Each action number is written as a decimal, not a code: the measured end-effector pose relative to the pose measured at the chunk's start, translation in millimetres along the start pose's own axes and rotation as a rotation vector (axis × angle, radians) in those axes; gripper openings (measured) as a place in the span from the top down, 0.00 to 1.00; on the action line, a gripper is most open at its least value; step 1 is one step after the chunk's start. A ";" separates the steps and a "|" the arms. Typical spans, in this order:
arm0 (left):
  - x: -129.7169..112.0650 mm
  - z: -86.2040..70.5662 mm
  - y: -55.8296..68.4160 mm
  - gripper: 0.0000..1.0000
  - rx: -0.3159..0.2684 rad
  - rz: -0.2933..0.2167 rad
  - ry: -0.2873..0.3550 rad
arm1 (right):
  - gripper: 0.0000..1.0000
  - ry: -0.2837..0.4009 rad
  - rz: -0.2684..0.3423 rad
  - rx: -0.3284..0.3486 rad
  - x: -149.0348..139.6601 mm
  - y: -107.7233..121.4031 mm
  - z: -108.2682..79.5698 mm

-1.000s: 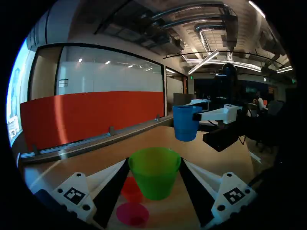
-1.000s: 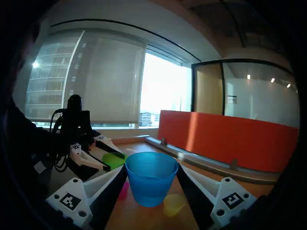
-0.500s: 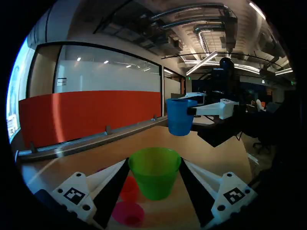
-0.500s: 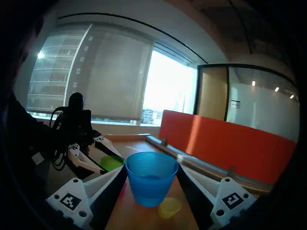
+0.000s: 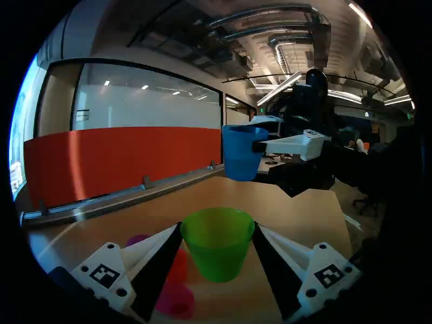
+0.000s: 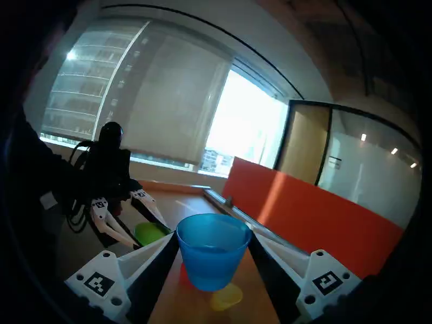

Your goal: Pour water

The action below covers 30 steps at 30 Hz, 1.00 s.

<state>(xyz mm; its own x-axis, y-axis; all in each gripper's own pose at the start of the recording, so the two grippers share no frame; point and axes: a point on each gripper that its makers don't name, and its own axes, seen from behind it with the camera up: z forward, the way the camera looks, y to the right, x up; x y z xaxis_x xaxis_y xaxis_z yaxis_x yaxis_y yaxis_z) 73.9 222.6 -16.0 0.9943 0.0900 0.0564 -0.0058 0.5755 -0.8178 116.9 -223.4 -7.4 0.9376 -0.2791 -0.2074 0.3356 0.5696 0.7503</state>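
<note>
Left tool [image 5: 216,232] clamps green cup [image 5: 218,254] upright at lower centre, right tool [image 6: 214,240] clamps part-filled blue cup [image 6: 213,264] at lower centre; judgement: centre blue rim above green mouth, then tilt slowly, green cup level.

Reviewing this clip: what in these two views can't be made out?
Green cup: whether it holds water; left gripper view looks at its wall, and it is too small in right gripper view.
Red cup: mostly behind a gripper finger, left gripper view.
Pink cup: partly behind the same finger, left gripper view.
Yellow cup: blurred, partly behind the blue cup, right gripper view.
</note>
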 end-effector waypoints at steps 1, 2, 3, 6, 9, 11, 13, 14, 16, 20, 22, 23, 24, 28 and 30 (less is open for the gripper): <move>0.2 0.0 1.3 0.10 -0.002 -0.001 0.002 | 0.08 0.001 -0.014 0.000 1.7 -0.7 0.5; 0.4 0.1 2.5 0.10 -0.004 -0.002 0.004 | 0.08 0.002 -0.026 0.000 3.1 -1.3 0.9; 0.6 0.1 3.7 0.10 -0.006 -0.002 0.005 | 0.08 0.002 -0.039 0.000 4.6 -1.9 1.3; 0.2 -0.1 7.8 0.10 -0.012 -0.003 0.007 | 0.08 0.003 -0.073 0.001 8.1 -4.2 2.6; -0.1 -0.4 10.8 0.10 -0.017 0.003 0.007 | 0.08 -0.004 -0.105 0.007 9.1 -6.4 4.5; -0.3 -0.2 12.6 0.10 -0.019 0.005 0.008 | 0.08 -0.009 -0.128 0.008 10.3 -7.4 6.2; -0.2 -0.2 13.9 0.10 -0.022 0.004 0.010 | 0.08 -0.012 -0.150 0.008 12.1 -8.4 7.6; -0.1 -0.2 14.4 0.10 -0.024 0.003 0.010 | 0.08 -0.013 -0.161 0.008 13.0 -8.9 8.2; 0.3 -0.5 15.5 0.10 -0.027 -0.001 0.013 | 0.08 -0.014 -0.182 0.008 15.2 -9.4 9.2; 0.9 -1.2 17.4 0.10 -0.034 -0.008 0.016 | 0.08 -0.015 -0.218 0.006 19.4 -9.1 10.5; 0.9 -1.4 17.8 0.10 -0.035 -0.008 0.016 | 0.08 -0.015 -0.237 0.005 21.5 -8.5 11.2; 0.8 -1.4 17.8 0.10 -0.035 -0.008 0.016 | 0.08 -0.015 -0.246 0.005 22.3 -8.2 11.5; 0.7 -1.4 17.9 0.10 -0.035 -0.008 0.016 | 0.08 -0.015 -0.255 0.005 23.2 -7.9 11.8; -0.3 -0.8 20.9 0.10 -0.043 -0.008 0.014 | 0.08 -0.016 -0.288 0.004 25.1 -8.2 13.2; -0.1 -0.4 22.4 0.10 -0.046 -0.006 0.013 | 0.08 -0.016 -0.304 0.006 25.8 -8.9 14.2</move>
<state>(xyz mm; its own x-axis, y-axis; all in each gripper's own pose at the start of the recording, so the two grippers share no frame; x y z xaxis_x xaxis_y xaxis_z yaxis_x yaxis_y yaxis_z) 73.7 235.1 -34.5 0.9957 0.0760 0.0538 0.0044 0.5383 -0.8427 136.8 -246.6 -10.6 0.7925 -0.4486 -0.4131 0.6001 0.4535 0.6589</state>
